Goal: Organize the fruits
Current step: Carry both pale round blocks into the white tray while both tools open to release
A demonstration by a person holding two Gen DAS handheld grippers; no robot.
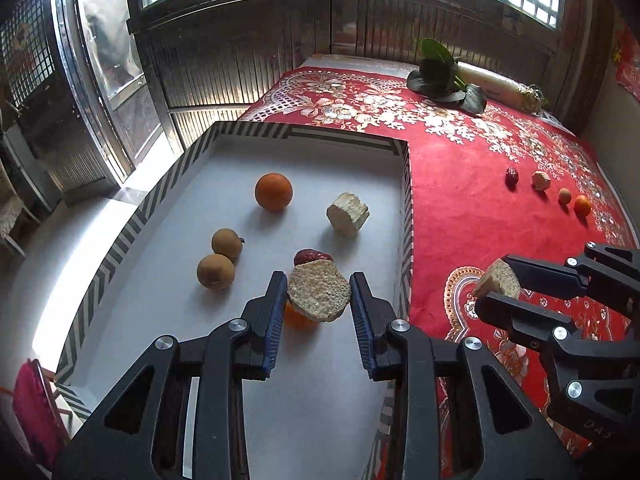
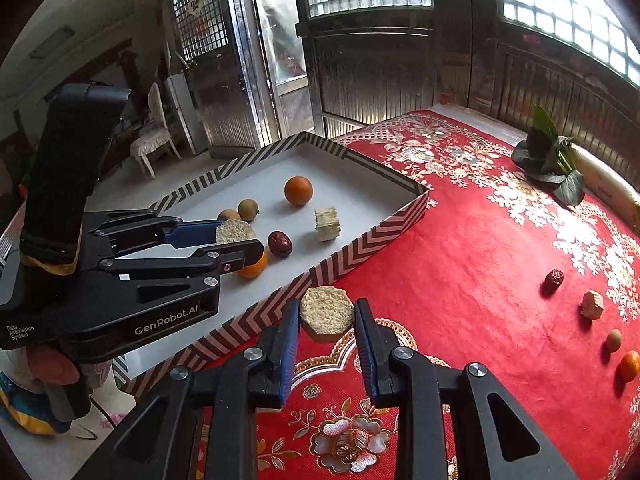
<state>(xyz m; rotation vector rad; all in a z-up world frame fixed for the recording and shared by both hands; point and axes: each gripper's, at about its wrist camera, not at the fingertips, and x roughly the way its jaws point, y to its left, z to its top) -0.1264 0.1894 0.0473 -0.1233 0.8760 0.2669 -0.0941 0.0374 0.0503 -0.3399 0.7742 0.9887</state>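
While each gripper is clamped on its own pale sugarcane chunk, left gripper above the striped tray and right gripper out over the red tablecloth, we'd guess we're roughly halfway through. Sorted so far looks like one row on the cloth: a red date, cane piece, longan and small orange. Left in the tray: an orange, two longans, a date, another cane chunk, plus an orange half-hidden under our left one.
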